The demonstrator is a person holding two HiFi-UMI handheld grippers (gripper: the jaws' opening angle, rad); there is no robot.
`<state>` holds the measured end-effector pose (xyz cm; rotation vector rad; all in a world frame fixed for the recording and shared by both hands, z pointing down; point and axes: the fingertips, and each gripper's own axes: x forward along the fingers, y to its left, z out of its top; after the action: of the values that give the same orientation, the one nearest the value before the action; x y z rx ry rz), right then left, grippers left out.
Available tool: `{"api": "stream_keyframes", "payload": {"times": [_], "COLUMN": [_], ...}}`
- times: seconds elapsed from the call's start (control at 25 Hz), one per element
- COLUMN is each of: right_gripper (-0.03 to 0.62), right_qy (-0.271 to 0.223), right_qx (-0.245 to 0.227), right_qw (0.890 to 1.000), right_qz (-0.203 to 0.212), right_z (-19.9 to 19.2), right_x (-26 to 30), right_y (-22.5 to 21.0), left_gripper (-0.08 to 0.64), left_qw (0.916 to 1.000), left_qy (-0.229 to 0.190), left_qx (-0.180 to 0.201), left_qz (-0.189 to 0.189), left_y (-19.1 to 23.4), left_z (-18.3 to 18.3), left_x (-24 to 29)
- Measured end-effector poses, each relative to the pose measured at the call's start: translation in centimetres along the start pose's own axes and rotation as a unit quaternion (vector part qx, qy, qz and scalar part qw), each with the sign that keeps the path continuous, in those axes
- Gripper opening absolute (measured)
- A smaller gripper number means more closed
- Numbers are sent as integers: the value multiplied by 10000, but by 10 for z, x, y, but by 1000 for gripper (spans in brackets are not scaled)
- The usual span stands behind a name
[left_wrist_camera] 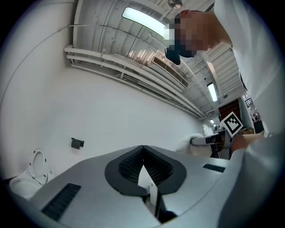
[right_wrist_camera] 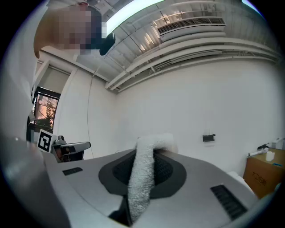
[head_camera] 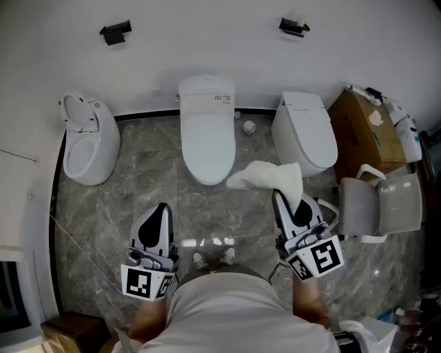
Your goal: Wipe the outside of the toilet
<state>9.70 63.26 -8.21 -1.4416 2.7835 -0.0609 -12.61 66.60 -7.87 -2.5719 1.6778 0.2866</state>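
Grey floor [head_camera: 138, 179], toilet [head_camera: 207, 138] ahead; R tool [head_camera: 284, 198] grips cloth [head_camera: 265, 178], L tool [head_camera: 162, 210] closed.

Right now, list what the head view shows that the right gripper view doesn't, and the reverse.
Head view only: the closed middle toilet, the open-lidded toilet, the marble floor and a grey chair. Right gripper view only: the ceiling light and the jaws pressed onto the cloth's fold. Both: the white cloth held by the right gripper, the cardboard box and a black wall bracket.
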Motion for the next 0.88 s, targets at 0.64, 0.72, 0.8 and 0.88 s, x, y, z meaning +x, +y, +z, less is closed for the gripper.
{"api": "stream_keyframes", "payload": {"times": [0.64,0.72,0.8,0.88], "right_gripper": [71,71,71,71], "right_qy": [398,335,306,306], "right_qx": [213,250,323,385], "right_qw": [9971,9969,9966,9963], "right_qz": [617,665,695,700], "right_z": [-33,-36,-39,-41], "right_x": [-5,-4,-1,1], "right_y": [-42,-48,-53,-59], "left_gripper": [17,17,17,17], "left_qw": [9991,9988,9985,9984], "left_qy": [66,87,124,144], "left_qx": [188,175,167,173], "left_qz": [380,460,513,522], "left_y": [-40,-41,-42,-45], "left_z": [-12,-19,-24,-27], "left_x": [17,20,24,31]}}
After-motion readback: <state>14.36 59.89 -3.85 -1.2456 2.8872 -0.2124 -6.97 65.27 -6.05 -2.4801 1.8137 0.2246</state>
